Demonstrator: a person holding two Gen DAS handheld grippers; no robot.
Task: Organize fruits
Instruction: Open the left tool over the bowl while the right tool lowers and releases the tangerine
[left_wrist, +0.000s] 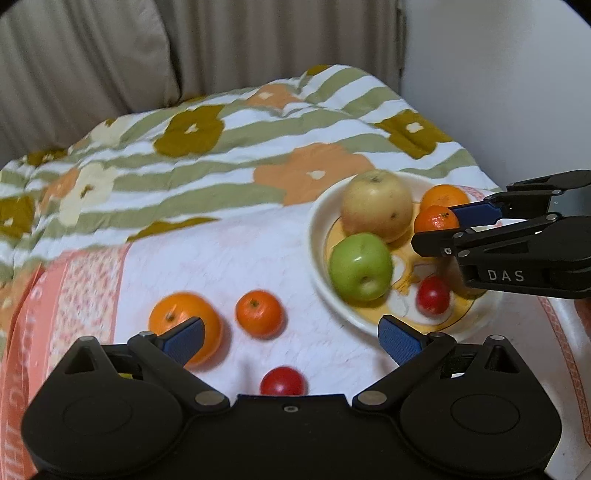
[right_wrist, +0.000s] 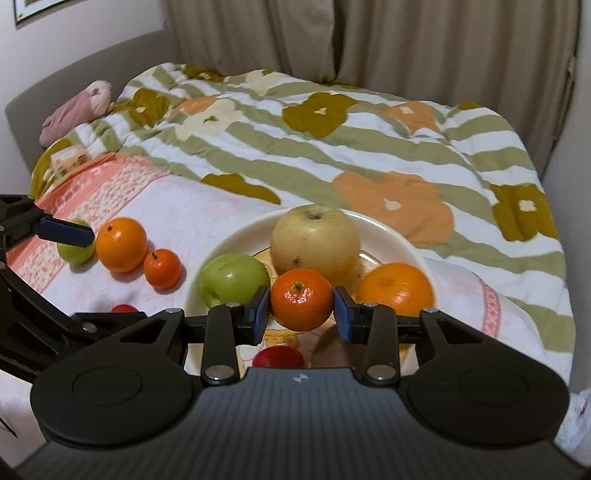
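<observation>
My right gripper (right_wrist: 301, 314) is shut on a small tangerine (right_wrist: 301, 303) and holds it over the cream plate (right_wrist: 225, 240), which also shows in the left wrist view (left_wrist: 317, 221). The plate holds a yellow apple (right_wrist: 314, 243), a green apple (right_wrist: 232, 280), an orange (right_wrist: 395, 288) and a small red fruit (right_wrist: 279, 357). My left gripper (left_wrist: 291, 338) is open and empty above the cloth. In front of it lie an orange (left_wrist: 177, 314), a tangerine (left_wrist: 260, 314) and a red fruit (left_wrist: 282, 382). A second green apple (right_wrist: 74, 253) lies behind its finger.
The fruit lies on a white and pink cloth (left_wrist: 229, 254) over a flowered, striped quilt (right_wrist: 369, 147). A pink soft toy (right_wrist: 74, 110) and a small box (right_wrist: 68, 160) lie at the far left. Curtains (right_wrist: 406, 44) hang behind the bed.
</observation>
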